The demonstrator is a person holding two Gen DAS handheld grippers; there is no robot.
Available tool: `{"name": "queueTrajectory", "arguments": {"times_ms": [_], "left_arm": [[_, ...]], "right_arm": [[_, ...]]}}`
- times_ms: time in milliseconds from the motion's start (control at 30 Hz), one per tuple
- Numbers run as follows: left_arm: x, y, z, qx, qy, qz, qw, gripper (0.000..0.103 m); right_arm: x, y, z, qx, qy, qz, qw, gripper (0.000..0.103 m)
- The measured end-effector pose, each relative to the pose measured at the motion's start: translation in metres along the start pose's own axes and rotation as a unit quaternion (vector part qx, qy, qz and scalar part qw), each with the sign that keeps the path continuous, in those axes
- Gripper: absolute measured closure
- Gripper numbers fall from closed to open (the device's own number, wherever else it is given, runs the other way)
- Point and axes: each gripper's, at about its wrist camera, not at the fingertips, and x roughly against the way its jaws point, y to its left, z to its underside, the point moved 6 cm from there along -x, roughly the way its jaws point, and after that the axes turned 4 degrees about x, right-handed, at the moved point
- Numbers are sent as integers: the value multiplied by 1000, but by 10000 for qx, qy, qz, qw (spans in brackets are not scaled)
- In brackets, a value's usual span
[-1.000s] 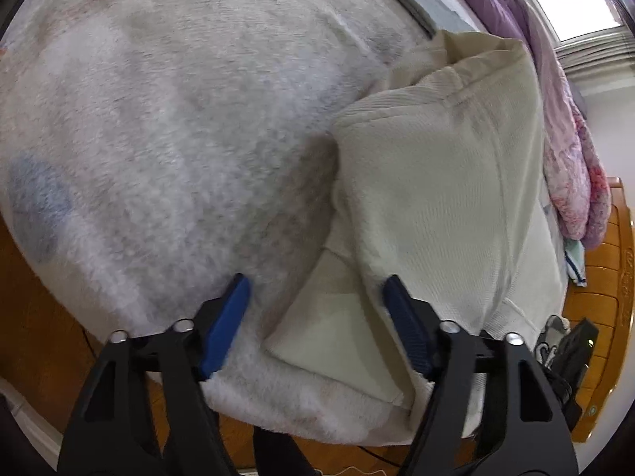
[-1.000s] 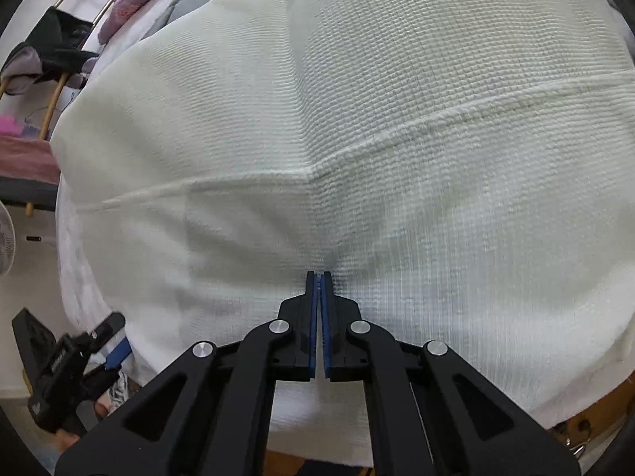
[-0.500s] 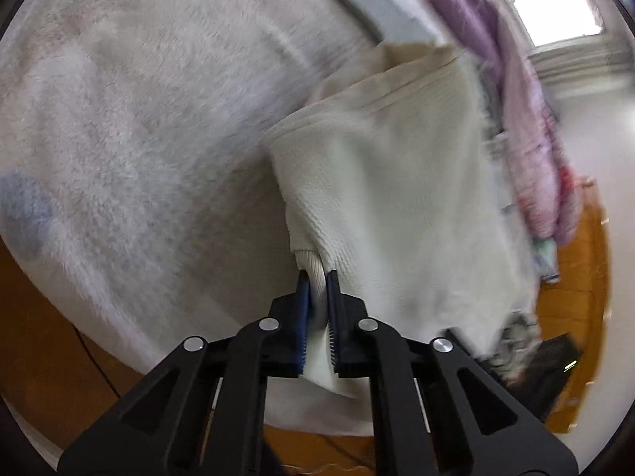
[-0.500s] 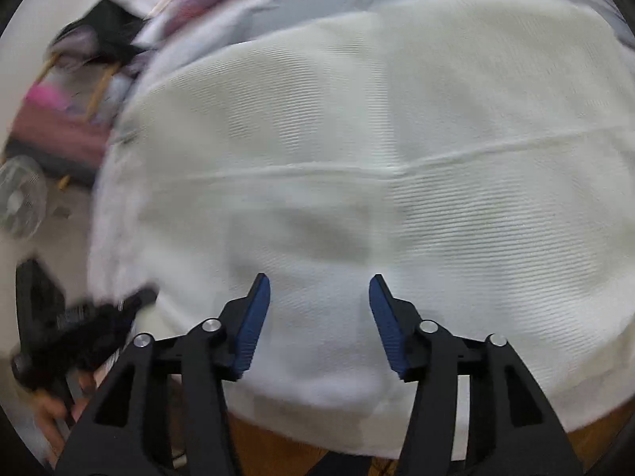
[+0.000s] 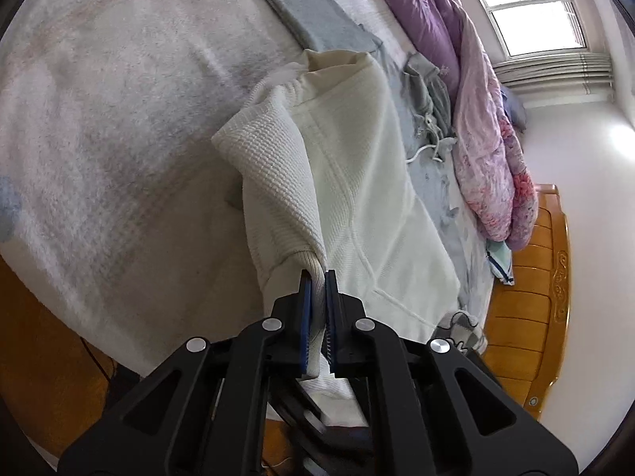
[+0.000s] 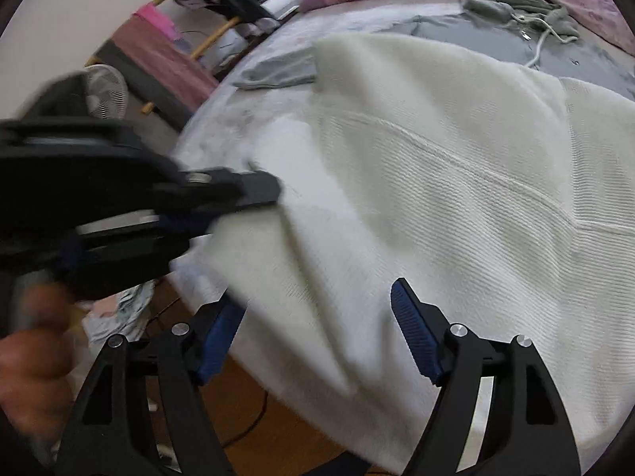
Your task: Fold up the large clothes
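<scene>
A bed [image 5: 99,127] covered by a fuzzy white blanket is seen, with a grey towel [image 5: 313,12] laid across it. A purple quilt [image 5: 488,127] is heaped along the bed's far side, below a window [image 5: 528,4]. A fan [image 6: 105,93] is stood on the floor beside the bed.

Waffle-knit cream sweater [image 5: 357,182], fuzzy blanket [image 5: 111,127]
</scene>
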Motion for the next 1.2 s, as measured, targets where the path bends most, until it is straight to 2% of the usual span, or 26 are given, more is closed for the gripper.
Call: {"name": "queueTrajectory", "arguments": {"times_ms": [133, 167, 200, 267, 300, 367, 400, 433, 467, 500, 533, 633, 700, 800, 867, 900, 967, 1000, 1033, 1067, 1133, 1200], "left_arm": [[-6, -11, 2, -216, -14, -161, 9996, 97], [-7, -14, 3, -283, -20, -176, 9994, 97], [-9, -18, 2, -338, -35, -220, 9992, 97], [-15, -28, 0, -496, -46, -363, 9981, 97], [-17, -32, 0, -590, -33, -414, 9974, 97], [-20, -47, 2, -760, -26, -458, 9961, 94], [-17, -55, 3, -853, -95, -438, 9953, 85], [-13, -60, 3, -952, -175, -390, 9945, 69], [-5, -74, 6, -1114, -355, -233, 9929, 59], [2, -86, 8, -1226, -524, -86, 9910, 40], [13, -101, 11, -1353, -741, 94, 9880, 36], [26, -134, 16, -1608, -1021, 406, 9809, 34], [27, -145, 15, -1600, -1221, 398, 9787, 32], [17, -152, 10, -1514, -1473, 149, 9773, 32], [4, -155, 9, -1511, -1474, -3, 9775, 32], [-4, -155, 10, -1517, -1510, -126, 9767, 32], [-29, -159, 13, -1678, -1341, -344, 9761, 28], [-36, -160, 15, -1750, -1204, -295, 9767, 15], [-48, -165, 22, -1852, -990, -171, 9776, 14], [-63, -173, 32, -2061, -731, -102, 9758, 14], [-82, -186, 50, -2482, -590, -200, 9667, 14], [-88, -205, 68, -2730, -509, -48, 9606, 14]], "right_arm": [[-17, -11, -15, -303, -165, 149, 9993, 31], [-18, -11, -17, -297, -186, 196, 9992, 34], [-17, -10, -18, -284, -207, 190, 9992, 40], [-14, -8, -23, -343, -224, 170, 9990, 73], [-15, -7, -29, -394, -216, 202, 9988, 84], [-3, -14, -31, -729, -244, 110, 9970, 90], [2, -20, -34, -920, -284, 59, 9953, 91], [9, -24, -36, -1083, -343, -4, 9935, 91], [19, -31, -36, -1305, -436, -121, 9904, 92], [30, -36, -37, -1462, -520, -185, 9877, 92], [42, -45, -37, -1658, -636, -239, 9838, 92], [80, -72, -36, -2266, -1022, -464, 9675, 92], [109, -95, -30, -2713, -1363, -637, 9507, 92], [155, -137, -13, -3424, -1941, -869, 9152, 92], [179, -166, 5, -3944, -2295, -1019, 8839, 92], [190, -184, 20, -4265, -2460, -1027, 8643, 92], [203, -213, 51, -4805, -2679, -959, 8295, 92], [205, -224, 65, -5043, -2737, -945, 8136, 92], [204, -234, 82, -5336, -2768, -972, 7932, 92], [202, -242, 96, -5559, -2741, -921, 7794, 92], [194, -253, 116, -5855, -2666, -827, 7611, 91], [191, -262, 132, -5994, -2559, -666, 7555, 91]]}}
